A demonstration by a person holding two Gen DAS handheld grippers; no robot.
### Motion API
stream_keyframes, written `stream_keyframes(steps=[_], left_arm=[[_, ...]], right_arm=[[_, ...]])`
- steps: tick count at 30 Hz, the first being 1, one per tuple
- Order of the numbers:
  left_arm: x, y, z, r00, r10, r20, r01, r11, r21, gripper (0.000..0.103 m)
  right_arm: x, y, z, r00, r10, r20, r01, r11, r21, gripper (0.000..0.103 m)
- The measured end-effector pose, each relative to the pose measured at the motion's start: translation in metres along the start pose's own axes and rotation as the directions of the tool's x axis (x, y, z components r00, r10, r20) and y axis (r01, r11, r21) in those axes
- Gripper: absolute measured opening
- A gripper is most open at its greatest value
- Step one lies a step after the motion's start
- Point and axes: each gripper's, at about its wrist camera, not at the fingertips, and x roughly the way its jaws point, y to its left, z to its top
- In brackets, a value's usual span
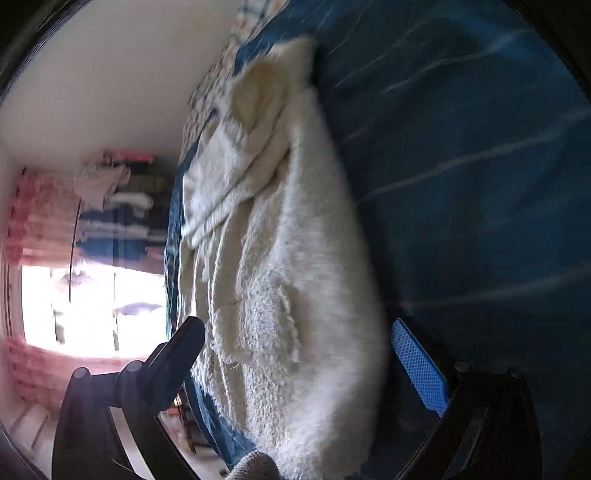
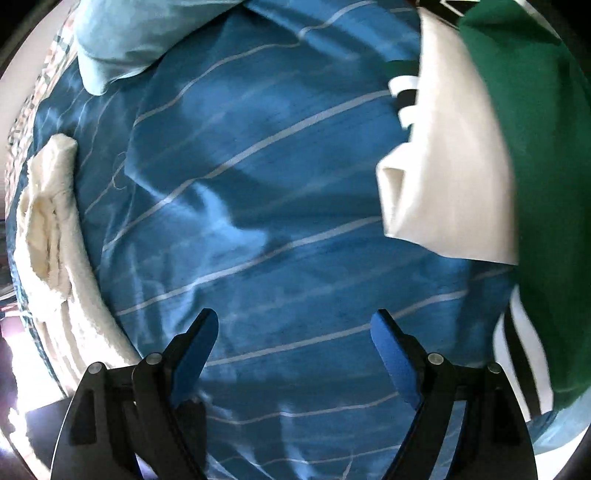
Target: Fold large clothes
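Hovering wide apart, right gripper [image 2: 295, 347] and left gripper [image 1: 295, 354] hold nothing; no readable writing

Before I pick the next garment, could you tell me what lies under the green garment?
A white garment lies under the green garment, on the blue striped bedcover. Anything further beneath is covered.

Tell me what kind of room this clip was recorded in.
Most likely a bedroom: the work surface is a bed with a blue striped cover, a pale blue pillow lies at its far end, and stacked clothes sit on shelves beside a bright window.
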Motion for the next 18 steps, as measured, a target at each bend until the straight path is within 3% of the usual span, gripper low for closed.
stream_keyframes(steps=[4,6,10,15,18], left_arm=[[0.012,-0.020,-0.007,0.999,0.050,-0.018,-0.049,0.997,0.057,0.103],[0.031,-0.011,-0.003,0.997,0.049,-0.054,-0.049,0.999,0.005,0.103],[0.057,0.008,0.012,0.988,0.118,-0.103,-0.127,0.989,-0.079,0.103],[0.076,0.027,0.023,0.989,0.102,-0.111,-0.115,0.987,-0.111,0.103],[0.090,0.054,0.023,0.991,0.073,-0.116,-0.090,0.986,-0.143,0.103]], right_arm=[[0.005,0.001,0.003,0.999,0.026,-0.023,-0.026,0.999,0.033,0.086],[0.004,0.005,-0.004,0.999,0.031,-0.018,-0.030,0.999,0.033,0.086],[-0.001,0.000,0.001,0.999,0.036,-0.007,-0.036,0.999,0.037,0.086],[-0.001,0.003,0.005,0.998,0.058,-0.013,-0.058,0.998,0.031,0.086],[0.001,0.027,0.012,0.995,0.097,-0.004,-0.097,0.995,-0.002,0.086]])
